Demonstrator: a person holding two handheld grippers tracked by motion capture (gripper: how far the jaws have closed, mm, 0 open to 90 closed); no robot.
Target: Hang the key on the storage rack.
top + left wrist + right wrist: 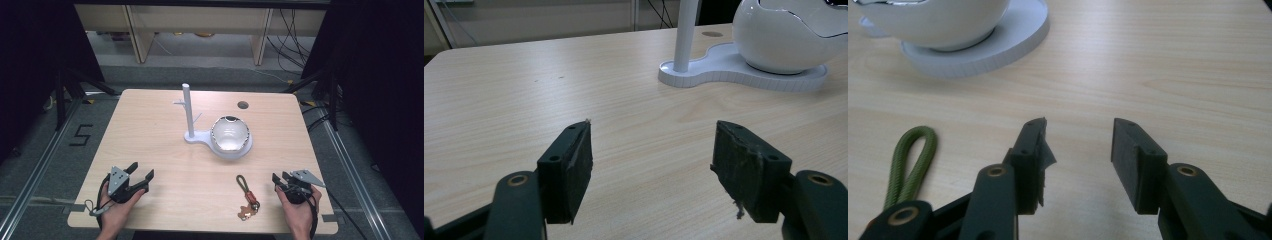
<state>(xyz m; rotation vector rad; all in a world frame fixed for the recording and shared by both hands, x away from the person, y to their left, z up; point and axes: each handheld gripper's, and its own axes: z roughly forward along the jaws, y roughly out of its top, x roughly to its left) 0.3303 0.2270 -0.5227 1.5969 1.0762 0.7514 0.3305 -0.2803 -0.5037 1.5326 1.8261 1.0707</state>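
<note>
White bowl (229, 134) on stand (196, 137), contents hard to tell, keychain (247, 196) just beside right gripper (283, 182), left gripper (142, 175) wide, both holding nothing

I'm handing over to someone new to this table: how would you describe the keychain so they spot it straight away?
Start at the light wooden table and go to its near edge on the right, well in front of the white stand with the bowl. The keychain lies flat just left of the right tool. It alone is small and coloured: an olive-green cord loop, an orange-red clip and a coppery tag.
</note>
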